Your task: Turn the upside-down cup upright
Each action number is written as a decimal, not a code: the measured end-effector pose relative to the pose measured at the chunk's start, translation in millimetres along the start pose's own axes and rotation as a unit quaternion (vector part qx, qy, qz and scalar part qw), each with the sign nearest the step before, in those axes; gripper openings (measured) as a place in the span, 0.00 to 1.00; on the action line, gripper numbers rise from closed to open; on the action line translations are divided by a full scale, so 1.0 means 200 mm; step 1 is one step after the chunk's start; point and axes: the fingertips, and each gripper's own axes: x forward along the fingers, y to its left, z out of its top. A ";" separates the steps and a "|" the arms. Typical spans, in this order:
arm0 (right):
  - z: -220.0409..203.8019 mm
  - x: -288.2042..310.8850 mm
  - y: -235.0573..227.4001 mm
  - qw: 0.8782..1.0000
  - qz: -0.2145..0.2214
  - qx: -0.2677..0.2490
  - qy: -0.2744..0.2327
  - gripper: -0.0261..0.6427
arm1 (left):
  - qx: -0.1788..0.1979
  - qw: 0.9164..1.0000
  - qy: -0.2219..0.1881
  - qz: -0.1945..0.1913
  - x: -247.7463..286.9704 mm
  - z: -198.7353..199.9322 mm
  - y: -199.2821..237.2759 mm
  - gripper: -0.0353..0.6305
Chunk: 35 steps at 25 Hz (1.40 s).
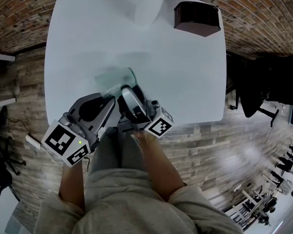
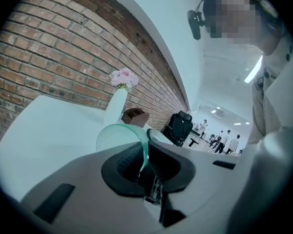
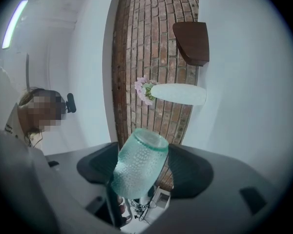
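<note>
Your left tool (image 2: 146, 165) nips the rim of the cup (image 2: 118, 135), lower centre, while your right tool (image 3: 142, 169) clamps its body, probably regripping to turn it

Vase (image 1: 147, 9), apparent box (image 1: 197, 18) crowd far edge.

table (image 1: 185, 72): white | vase (image 1: 147, 9): white (pink flowers), far edge | box (image 1: 197, 18): dark brown, near vase | chair (image 1: 263, 87): black, on floor

I can read no words, numbers or brand names anywhere. My left cube (image 1: 66, 143) and right cube (image 1: 159, 126) carry only black-and-white square patterns.
</note>
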 end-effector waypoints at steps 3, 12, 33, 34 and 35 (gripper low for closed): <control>0.00 0.01 0.00 1.000 0.000 0.000 -0.003 0.50 | 0.000 1.000 0.001 -0.005 0.01 0.00 -0.01 0.10; -0.02 -0.01 -0.04 0.998 -0.041 -0.050 0.020 0.50 | 0.050 0.997 0.061 0.021 0.01 -0.04 0.01 0.09; 0.14 -0.14 -0.02 0.976 -0.143 -0.161 0.035 0.27 | 0.107 0.979 0.169 0.033 0.05 -0.16 0.02 0.09; 0.14 -0.15 -0.02 0.975 -0.147 -0.165 0.035 0.22 | 0.108 0.978 0.175 0.033 0.05 -0.16 0.02 0.09; 0.15 -0.16 -0.01 0.973 -0.150 -0.169 0.037 0.15 | 0.110 0.977 0.181 0.032 0.05 -0.17 0.02 0.09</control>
